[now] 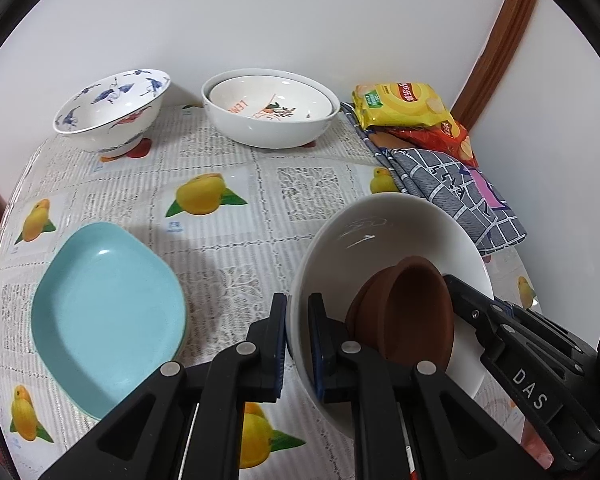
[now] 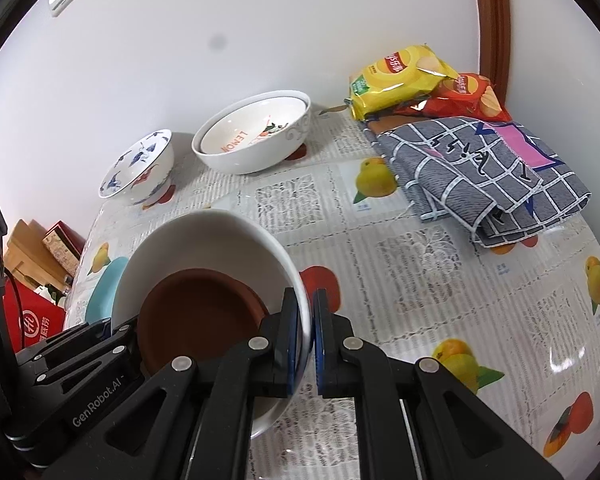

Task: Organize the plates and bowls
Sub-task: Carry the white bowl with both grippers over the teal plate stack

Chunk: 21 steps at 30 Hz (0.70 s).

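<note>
My left gripper [image 1: 298,344] is shut on the left rim of a plain white bowl [image 1: 384,240]; my right gripper [image 2: 308,340] is shut on its right rim [image 2: 204,232]. Both hold it above the table. Brown dishes [image 1: 412,312] lie stacked inside it, also in the right wrist view [image 2: 196,316]. A light blue plate [image 1: 104,312] lies on the table to the left. A blue-patterned bowl [image 1: 112,108] and a white bowl stack with a "LEMON" bowl inside [image 1: 268,112] stand by the back wall.
A round table with a fruit-print cloth [image 1: 236,232]. Yellow and red chip bags [image 1: 404,106] and a folded grey checked cloth [image 1: 456,192] lie at the back right. Boxes [image 2: 36,256] stand beyond the table's left edge. A white wall stands behind.
</note>
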Available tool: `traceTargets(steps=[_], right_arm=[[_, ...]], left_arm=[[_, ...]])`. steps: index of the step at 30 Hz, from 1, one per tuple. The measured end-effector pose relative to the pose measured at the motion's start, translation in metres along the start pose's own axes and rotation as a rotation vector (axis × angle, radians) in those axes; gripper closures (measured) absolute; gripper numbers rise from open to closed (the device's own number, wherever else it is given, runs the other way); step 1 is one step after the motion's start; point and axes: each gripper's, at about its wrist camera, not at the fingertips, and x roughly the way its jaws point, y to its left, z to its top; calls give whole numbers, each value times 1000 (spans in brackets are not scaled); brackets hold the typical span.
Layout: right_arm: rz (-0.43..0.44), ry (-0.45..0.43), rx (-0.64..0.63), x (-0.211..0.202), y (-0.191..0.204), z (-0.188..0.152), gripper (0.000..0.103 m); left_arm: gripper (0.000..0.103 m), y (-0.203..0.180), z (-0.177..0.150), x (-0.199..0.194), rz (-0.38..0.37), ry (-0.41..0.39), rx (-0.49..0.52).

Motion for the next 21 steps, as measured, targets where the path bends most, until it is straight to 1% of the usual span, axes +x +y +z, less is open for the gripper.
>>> traceTargets(steps=[21], right_arm=[[13, -11, -39, -2, 37, 4, 95]], left_arm=[[93, 31, 0, -18, 8, -25, -31]])
